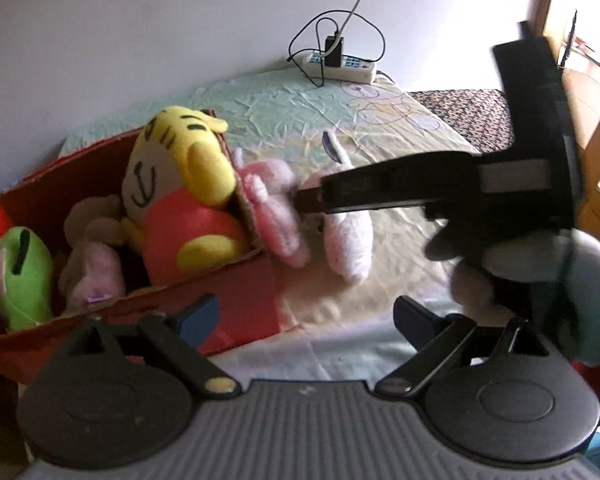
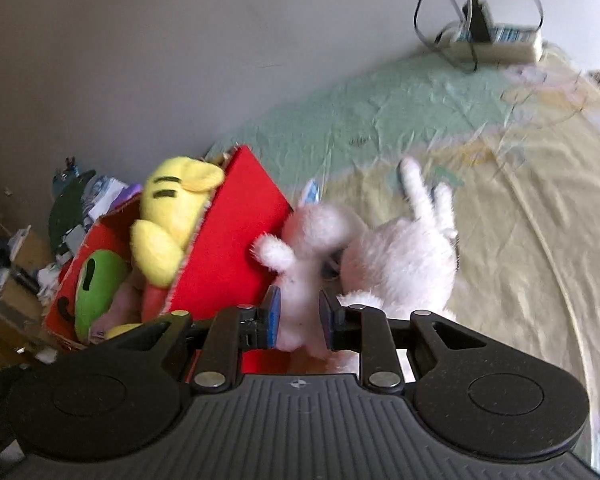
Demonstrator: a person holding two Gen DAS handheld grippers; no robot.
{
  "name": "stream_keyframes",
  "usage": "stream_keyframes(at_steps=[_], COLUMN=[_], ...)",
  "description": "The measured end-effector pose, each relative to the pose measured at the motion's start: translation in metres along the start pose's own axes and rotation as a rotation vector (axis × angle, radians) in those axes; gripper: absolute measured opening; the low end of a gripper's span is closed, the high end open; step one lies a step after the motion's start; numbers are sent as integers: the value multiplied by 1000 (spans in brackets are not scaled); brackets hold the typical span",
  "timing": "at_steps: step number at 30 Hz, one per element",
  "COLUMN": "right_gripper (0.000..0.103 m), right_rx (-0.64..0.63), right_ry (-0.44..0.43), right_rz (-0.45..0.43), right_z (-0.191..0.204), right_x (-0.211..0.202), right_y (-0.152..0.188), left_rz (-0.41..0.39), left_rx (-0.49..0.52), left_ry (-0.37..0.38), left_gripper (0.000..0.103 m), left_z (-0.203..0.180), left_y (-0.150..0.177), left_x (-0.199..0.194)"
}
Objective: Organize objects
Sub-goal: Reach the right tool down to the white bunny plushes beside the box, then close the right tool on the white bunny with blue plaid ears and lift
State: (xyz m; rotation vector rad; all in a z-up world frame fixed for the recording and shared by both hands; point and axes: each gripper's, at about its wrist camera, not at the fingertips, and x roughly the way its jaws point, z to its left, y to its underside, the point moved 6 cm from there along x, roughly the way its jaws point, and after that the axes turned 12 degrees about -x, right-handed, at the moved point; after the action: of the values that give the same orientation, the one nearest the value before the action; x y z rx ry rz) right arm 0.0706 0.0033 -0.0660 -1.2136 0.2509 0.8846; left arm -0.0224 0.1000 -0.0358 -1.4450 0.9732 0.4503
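1. Pale wall (image 1: 140, 40) behind; wrinkled green-and-yellow bedsheet (image 1: 284, 108) underneath, white power strip (image 1: 346, 66) with black charger at far edge.
2. Red cardboard box (image 1: 244, 300) on sheet, holding yellow plush tiger (image 1: 180, 184), green plush (image 1: 24, 276), pinkish plush (image 1: 94, 272).
3. Right gripper (image 2: 298, 318) clamped on pink plush rabbit (image 2: 312, 248), just beside box wall.
4. Left gripper (image 1: 306, 314) spread wide, empty.
5. No readable writing.
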Motion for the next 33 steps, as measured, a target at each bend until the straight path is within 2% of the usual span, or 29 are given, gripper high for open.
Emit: stream_keyframes(at_steps=[7,14,21,24,27,30,33], right_gripper=[22,25,26,29,29,29,30], right_rx=[0,42,73,74,137,176,165], right_ry=[-57,-39,-36,13,43,18,-48], right_rz=[31,34,-27,-78,-76,-53,-12], right_z=[-31,-76,-117,-140,-170,-188,-189], right_x=[-19,-45,-71,-79,-78,-70,-55], right_y=[9,12,6,-3,-4,-3,-3], left_rz=[8,-3,51,79,108,105,116], left_rx=[-61,-44,-45,-72,-117,-148,-171], left_ry=[-52,-59,-13,22,64,88,71], left_gripper=[95,95,94,93,90,89,84], left_z=[-20,-51,-76,-85,-93,-101,-101], left_y=[-2,-8,-21,-30,-40,-51,-57], left_x=[12,32,72,90,107,121,141])
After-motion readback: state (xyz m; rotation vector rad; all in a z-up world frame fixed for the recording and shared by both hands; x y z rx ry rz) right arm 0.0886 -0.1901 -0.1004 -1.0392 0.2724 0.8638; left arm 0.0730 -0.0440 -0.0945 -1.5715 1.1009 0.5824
